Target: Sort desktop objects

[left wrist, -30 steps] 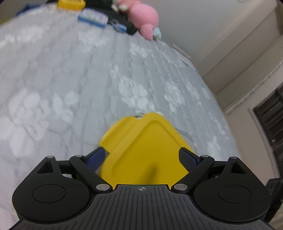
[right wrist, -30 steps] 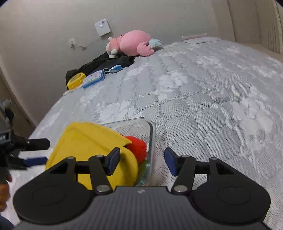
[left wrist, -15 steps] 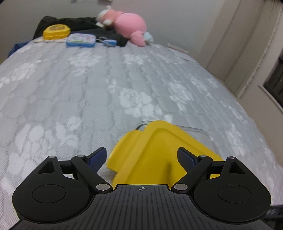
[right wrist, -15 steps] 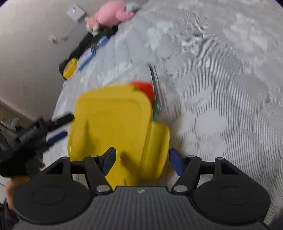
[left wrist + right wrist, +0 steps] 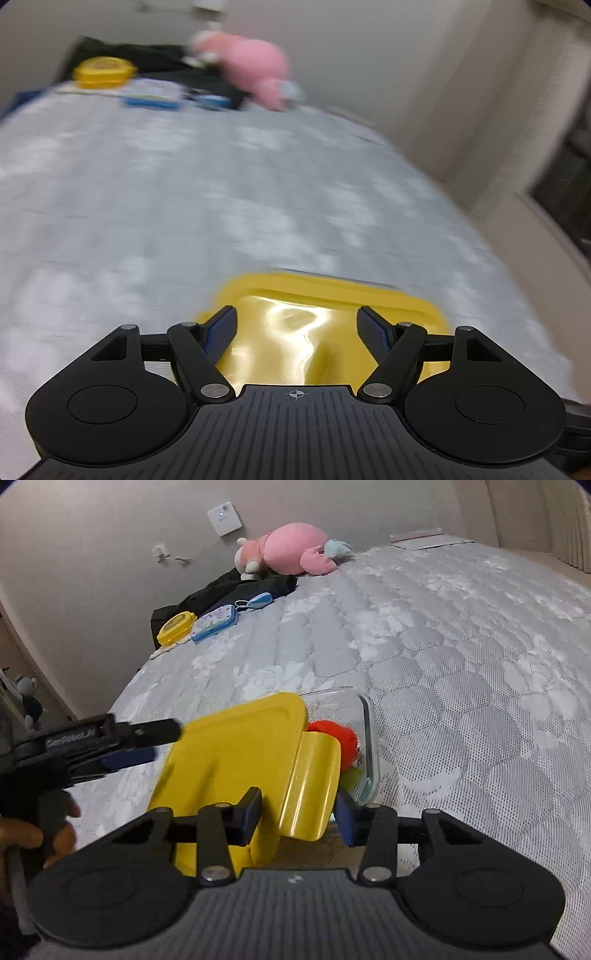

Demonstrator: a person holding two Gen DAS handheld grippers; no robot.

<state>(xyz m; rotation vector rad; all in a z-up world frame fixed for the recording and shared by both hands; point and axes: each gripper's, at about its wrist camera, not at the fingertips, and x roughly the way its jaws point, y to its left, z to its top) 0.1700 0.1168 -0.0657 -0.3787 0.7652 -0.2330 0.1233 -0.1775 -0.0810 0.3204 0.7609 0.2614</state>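
Fingers of the right gripper point(image 5: 298, 816) stand open around the yellow lid's point(image 5: 236, 753) flap, over the glass box point(image 5: 369, 734) near the mattress point(image 5: 461, 657) edge; the left gripper point(image 5: 296, 329) is open above the lid.

one yellow lid point(image 5: 236, 753), one glass container point(image 5: 369, 734)

Grey quilted mattress point(image 5: 461, 657) with pale floral pattern, filling most of both views. Plain beige wall point(image 5: 92, 554) behind, carrying a white wall panel point(image 5: 224, 518) and a small socket point(image 5: 159, 551). Pleated curtain point(image 5: 569, 520) at far right; dark window point(image 5: 565, 184) blurred.
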